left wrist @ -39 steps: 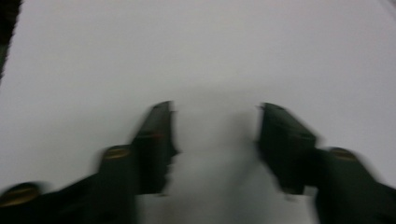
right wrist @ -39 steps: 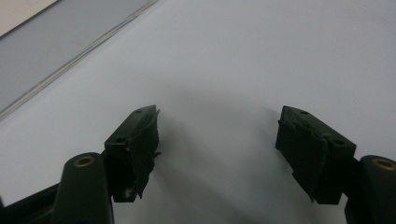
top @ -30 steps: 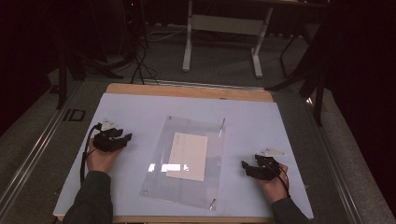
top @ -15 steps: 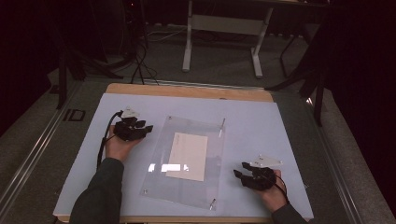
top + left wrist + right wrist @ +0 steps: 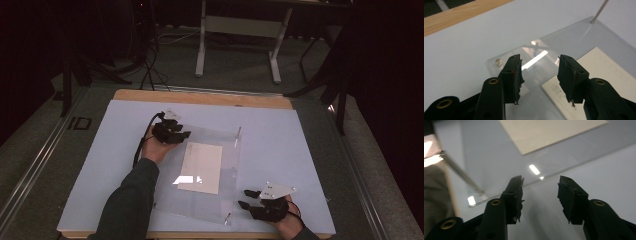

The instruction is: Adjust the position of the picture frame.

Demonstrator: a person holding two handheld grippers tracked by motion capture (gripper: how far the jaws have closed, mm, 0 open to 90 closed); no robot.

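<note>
A clear acrylic sheet (image 5: 230,170) lies on the pale blue mat (image 5: 310,145), with thin pins at its corners. A cream card (image 5: 201,167) shows in its middle. My left gripper (image 5: 184,135) hovers over the sheet's far left corner; its jaws have just been opening, with nothing between them. In the left gripper view the gripper (image 5: 540,62) frames the sheet (image 5: 579,37), a corner screw (image 5: 498,62) and the card (image 5: 604,75). My right gripper (image 5: 245,198) sits by the near right corner pin (image 5: 227,218). Its jaws (image 5: 541,182) have just been closing, empty, facing the sheet's edge (image 5: 564,167).
The mat covers a wooden table whose far edge (image 5: 200,97) is bare. A white metal frame (image 5: 240,25) and cables (image 5: 150,65) stand on the dark floor beyond. A far right pin (image 5: 238,132) rises from the sheet. A sleeve (image 5: 434,195) is at the left.
My left hand has moved right and farther away, from the mat's left side onto the sheet's far left corner. My right hand has slid left and nearer, toward the near right corner.
</note>
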